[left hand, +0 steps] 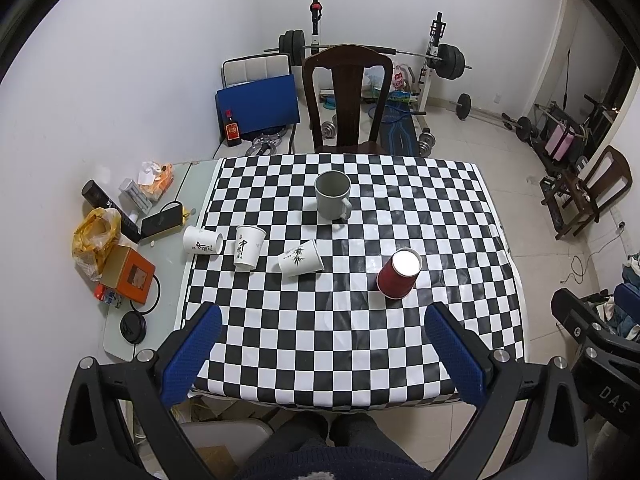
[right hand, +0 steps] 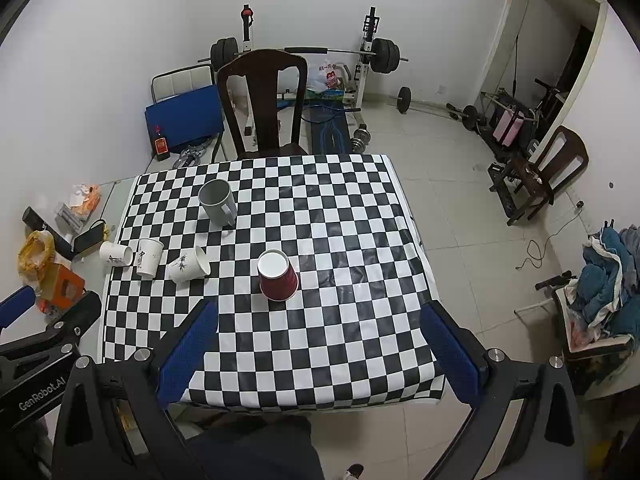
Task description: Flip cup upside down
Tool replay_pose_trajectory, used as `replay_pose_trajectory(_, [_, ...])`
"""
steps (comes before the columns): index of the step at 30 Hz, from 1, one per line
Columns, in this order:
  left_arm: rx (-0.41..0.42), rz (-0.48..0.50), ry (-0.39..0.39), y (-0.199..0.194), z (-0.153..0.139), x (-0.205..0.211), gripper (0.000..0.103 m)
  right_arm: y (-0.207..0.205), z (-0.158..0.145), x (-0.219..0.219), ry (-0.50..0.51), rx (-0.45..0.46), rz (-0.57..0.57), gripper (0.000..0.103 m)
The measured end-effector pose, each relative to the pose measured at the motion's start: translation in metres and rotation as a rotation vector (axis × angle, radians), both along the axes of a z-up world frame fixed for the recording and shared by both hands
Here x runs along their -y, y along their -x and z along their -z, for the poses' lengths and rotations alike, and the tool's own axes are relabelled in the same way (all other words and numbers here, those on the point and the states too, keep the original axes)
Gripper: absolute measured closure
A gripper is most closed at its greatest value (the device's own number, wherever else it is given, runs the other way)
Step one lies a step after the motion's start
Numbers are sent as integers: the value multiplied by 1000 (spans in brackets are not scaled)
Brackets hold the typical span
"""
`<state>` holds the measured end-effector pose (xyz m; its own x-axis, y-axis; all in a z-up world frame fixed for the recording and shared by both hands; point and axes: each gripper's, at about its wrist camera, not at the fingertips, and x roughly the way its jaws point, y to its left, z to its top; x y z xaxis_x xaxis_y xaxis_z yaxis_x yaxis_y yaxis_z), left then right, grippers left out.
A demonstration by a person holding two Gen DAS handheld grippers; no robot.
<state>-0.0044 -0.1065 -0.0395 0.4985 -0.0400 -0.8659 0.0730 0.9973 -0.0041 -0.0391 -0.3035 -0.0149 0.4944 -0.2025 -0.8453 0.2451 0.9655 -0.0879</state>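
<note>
A red paper cup (left hand: 398,274) stands upside down on the checkered tablecloth (left hand: 340,320), white base up; it also shows in the right wrist view (right hand: 277,276). A grey mug (left hand: 333,195) (right hand: 218,202) stands upright further back. Three white paper cups sit at the left: one on its side (left hand: 202,240) (right hand: 115,254), one upright (left hand: 248,247) (right hand: 149,257), one on its side with a bamboo print (left hand: 300,258) (right hand: 188,265). My left gripper (left hand: 326,320) is open and empty above the near table edge. My right gripper (right hand: 320,318) is open and empty, also near the front edge.
A dark wooden chair (left hand: 346,100) stands behind the table. Clutter lies on the glass strip at the left: orange box (left hand: 127,275), yellow bag (left hand: 95,236), phone (left hand: 162,222), black lid (left hand: 133,326). Weight bench and barbells (left hand: 436,60) stand at the back wall.
</note>
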Motion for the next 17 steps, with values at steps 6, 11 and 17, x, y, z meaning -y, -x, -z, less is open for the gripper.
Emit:
replay_pose_trajectory(6, [-1, 2, -1, 1, 0, 0, 0, 0, -1, 1, -2, 2, -2, 1])
replay_pose_trajectory(11, [-1, 3, 0, 1, 0, -1, 0, -2, 1, 0, -1, -2, 1, 1])
replay_pose_trajectory(17, [2, 9, -2, 1, 1, -1, 0, -3, 1, 0, 0, 0, 2, 1])
